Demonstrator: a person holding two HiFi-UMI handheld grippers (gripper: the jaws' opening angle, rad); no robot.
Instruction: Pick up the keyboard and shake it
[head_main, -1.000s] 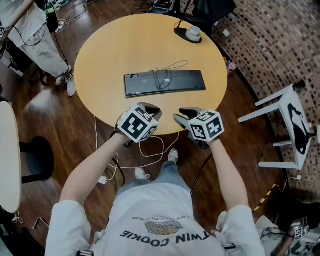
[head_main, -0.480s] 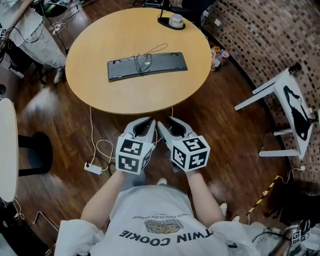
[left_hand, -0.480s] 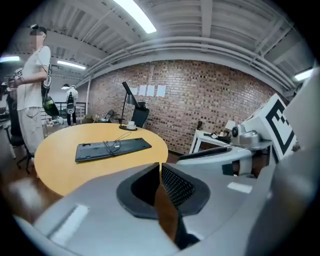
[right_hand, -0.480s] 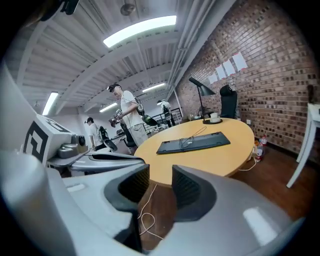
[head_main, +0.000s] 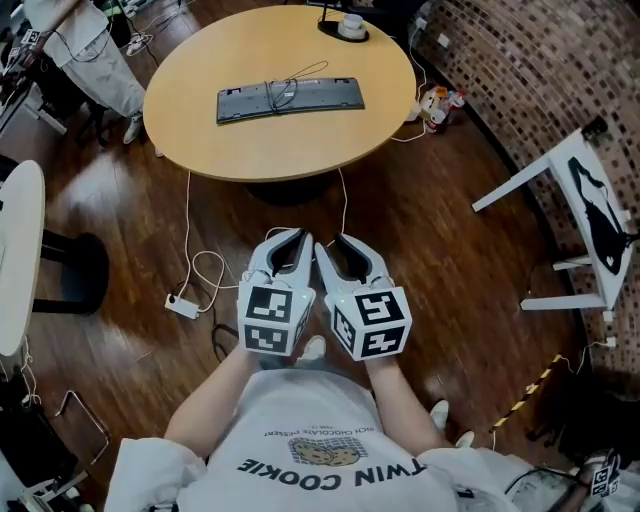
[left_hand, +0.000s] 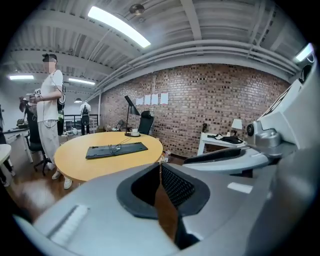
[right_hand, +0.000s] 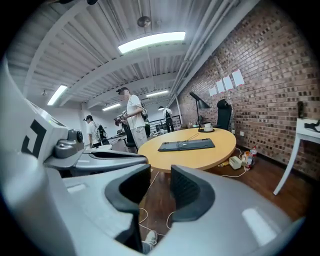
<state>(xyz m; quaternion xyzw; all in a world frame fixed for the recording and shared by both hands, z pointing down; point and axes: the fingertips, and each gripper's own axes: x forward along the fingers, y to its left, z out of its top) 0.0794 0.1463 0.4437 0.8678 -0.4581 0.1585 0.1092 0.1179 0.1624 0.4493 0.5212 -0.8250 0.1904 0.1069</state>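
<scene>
Head view: one keyboard (head_main: 290, 98), two grippers (head_main: 296, 238) (head_main: 338, 242)

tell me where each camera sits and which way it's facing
Head view: on the person's head, looking steeply down at the round table and keyboard; shows their forearms, shirt, left gripper and right gripper.
Left gripper view: on the left gripper, looking along its shut jaws toward the table; right gripper alongside.
Right gripper view: on the right gripper, looking tableward along empty jaws, apart but just closing slightly; left gripper alongside.
Shared: all three show the keyboard on the table.
</scene>
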